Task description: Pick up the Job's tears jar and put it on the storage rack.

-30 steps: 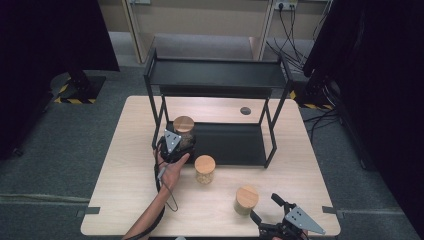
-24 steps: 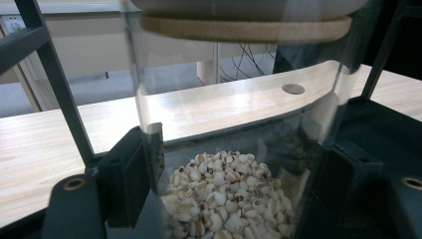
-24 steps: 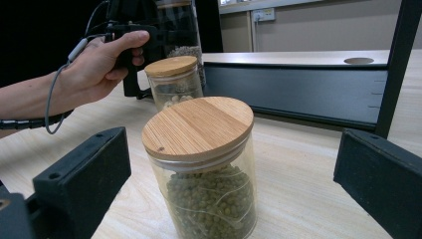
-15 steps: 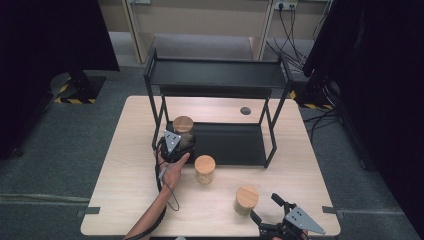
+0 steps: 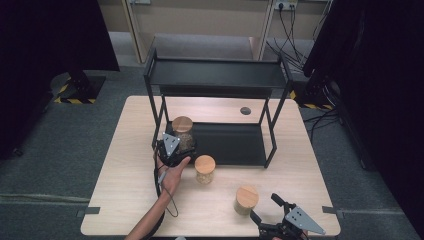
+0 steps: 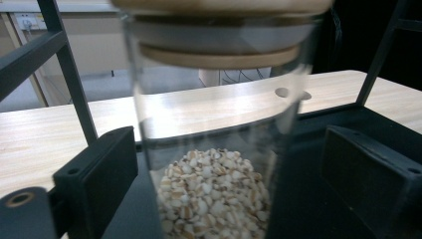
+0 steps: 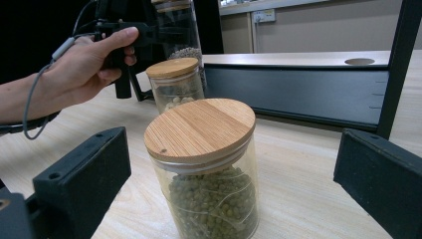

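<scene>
- Currently the left gripper (image 5: 176, 145) has its jaws spread, having just been opening; the grain jar (image 6: 214, 149) stands between them on the rack's lower shelf (image 5: 235, 142), pads clear of the glass.
- Risk: a sideways pull-back could let a jaw clip the jar and tip it, since it sits near the shelf's front-left corner.
- The left hand (image 5: 172, 172) reaches forward, gripper roughly level.
- The right gripper (image 5: 280, 227) rests open at the table edge, facing the green-bean jar (image 7: 204, 164).

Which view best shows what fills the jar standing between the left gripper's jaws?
The left gripper view: the jar is close up, pale grains visible through the glass. The high view shows it small on the shelf; the right gripper view, far off and partly hidden.
</scene>
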A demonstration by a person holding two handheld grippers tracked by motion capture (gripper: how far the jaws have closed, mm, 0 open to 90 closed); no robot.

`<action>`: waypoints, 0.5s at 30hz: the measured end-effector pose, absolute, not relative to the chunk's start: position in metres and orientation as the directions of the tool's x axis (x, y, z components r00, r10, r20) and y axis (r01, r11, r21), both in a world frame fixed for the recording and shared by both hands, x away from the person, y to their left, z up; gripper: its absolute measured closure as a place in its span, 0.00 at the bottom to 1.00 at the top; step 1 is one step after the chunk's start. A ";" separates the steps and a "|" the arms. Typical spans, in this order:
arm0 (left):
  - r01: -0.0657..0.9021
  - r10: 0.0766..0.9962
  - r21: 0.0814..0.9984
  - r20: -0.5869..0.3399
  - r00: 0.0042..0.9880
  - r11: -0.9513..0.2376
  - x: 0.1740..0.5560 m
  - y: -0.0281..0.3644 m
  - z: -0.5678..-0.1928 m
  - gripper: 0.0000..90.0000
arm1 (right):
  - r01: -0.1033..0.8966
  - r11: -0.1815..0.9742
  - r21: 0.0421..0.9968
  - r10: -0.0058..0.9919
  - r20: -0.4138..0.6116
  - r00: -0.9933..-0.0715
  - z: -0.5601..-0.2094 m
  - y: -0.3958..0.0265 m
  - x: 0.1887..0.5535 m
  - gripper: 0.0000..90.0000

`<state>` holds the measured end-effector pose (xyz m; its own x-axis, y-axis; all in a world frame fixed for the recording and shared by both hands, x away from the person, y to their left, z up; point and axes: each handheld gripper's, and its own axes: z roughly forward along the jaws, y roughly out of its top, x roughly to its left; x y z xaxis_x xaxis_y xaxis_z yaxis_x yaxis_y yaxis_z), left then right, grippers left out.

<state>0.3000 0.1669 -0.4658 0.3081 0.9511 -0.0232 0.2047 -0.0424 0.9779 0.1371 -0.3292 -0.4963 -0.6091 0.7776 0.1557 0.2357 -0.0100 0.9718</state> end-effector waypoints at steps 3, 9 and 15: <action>0.213 0.950 0.976 -0.026 0.312 -0.043 0.297 0.167 -0.463 0.04 | 0.235 -0.011 0.972 0.778 0.156 -0.608 -0.496 -0.329 0.137 0.02; 0.226 0.946 0.974 -0.043 0.320 -0.032 0.286 0.169 -0.457 0.05 | 0.234 -0.011 0.972 0.778 0.156 -0.609 -0.496 -0.329 0.137 0.02; 0.219 0.935 0.975 -0.055 0.350 -0.025 0.274 0.173 -0.452 0.04 | 0.233 -0.012 0.972 0.778 0.155 -0.608 -0.496 -0.329 0.137 0.02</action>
